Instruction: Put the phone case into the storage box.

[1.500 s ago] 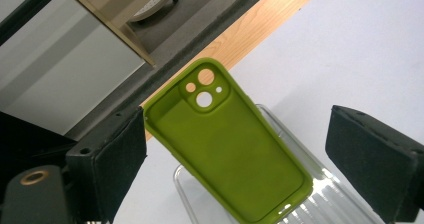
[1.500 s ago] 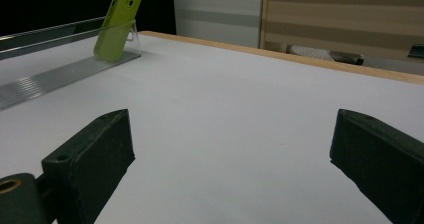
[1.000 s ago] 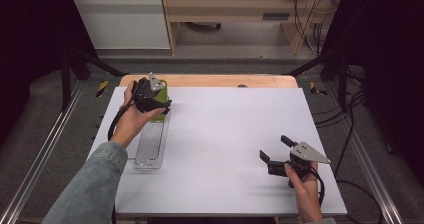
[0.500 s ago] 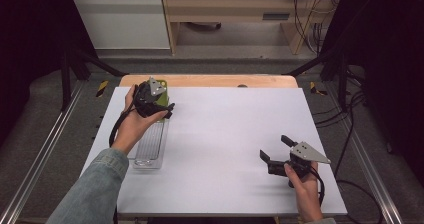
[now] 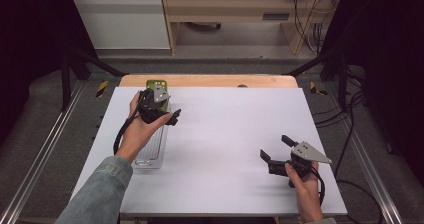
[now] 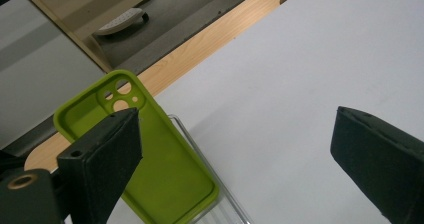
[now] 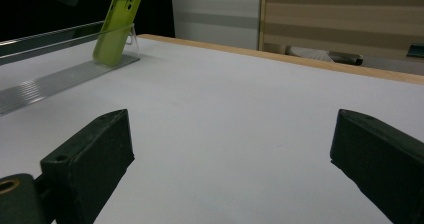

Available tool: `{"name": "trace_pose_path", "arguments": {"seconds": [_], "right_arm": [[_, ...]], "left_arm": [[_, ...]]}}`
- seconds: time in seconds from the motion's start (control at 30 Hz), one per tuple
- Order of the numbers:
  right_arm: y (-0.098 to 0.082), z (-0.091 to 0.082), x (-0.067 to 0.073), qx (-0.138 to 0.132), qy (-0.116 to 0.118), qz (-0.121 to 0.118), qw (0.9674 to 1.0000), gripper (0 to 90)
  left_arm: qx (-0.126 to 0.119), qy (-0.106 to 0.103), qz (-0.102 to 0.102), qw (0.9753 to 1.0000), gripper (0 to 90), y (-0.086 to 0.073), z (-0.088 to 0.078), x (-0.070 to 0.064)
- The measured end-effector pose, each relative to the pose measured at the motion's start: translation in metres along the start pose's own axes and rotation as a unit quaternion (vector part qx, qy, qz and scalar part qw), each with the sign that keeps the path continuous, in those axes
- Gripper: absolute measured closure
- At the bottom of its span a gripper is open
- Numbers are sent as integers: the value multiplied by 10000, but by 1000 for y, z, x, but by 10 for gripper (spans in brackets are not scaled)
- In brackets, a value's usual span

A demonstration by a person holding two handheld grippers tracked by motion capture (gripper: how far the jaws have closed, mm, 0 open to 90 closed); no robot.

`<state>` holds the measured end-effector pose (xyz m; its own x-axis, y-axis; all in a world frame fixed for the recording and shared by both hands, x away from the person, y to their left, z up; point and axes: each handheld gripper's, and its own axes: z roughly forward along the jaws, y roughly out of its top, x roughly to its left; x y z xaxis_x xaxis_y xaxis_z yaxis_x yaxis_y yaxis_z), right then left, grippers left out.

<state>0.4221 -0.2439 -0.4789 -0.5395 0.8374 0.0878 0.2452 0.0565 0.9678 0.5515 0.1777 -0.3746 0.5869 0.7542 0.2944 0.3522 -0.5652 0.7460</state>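
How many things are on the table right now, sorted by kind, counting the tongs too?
Green phone case: 1
Clear ridged rack: 1
Tongs, left and right, both open: 2
Total: 4

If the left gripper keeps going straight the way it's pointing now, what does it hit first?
Probably the white table top. The open left gripper aims down at bare surface beside the green phone case, which lies under its left jaw; depth is unclear.

White table (image 5: 225, 134), wooden far edge; clear rack (image 5: 150, 151) lying at left, green phone case (image 7: 116, 26) propped in it.
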Motion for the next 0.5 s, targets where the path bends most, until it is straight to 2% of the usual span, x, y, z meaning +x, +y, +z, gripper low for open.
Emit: {"name": "trace_pose_path", "arguments": {"seconds": [0.3,0.43,0.5], "right_arm": [[0,0,0,2,3,-11,10000,39],[0,0,0,2,3,-8,10000,38],[0,0,0,3,3,-10,10000,39]], "left_arm": [[-175,-165,-127,9996,57,2,0,-11],[-302,-200,-241,9991,57,2,-2,-15],[-382,-234,-390,9982,57,1,-2,-16]]}}
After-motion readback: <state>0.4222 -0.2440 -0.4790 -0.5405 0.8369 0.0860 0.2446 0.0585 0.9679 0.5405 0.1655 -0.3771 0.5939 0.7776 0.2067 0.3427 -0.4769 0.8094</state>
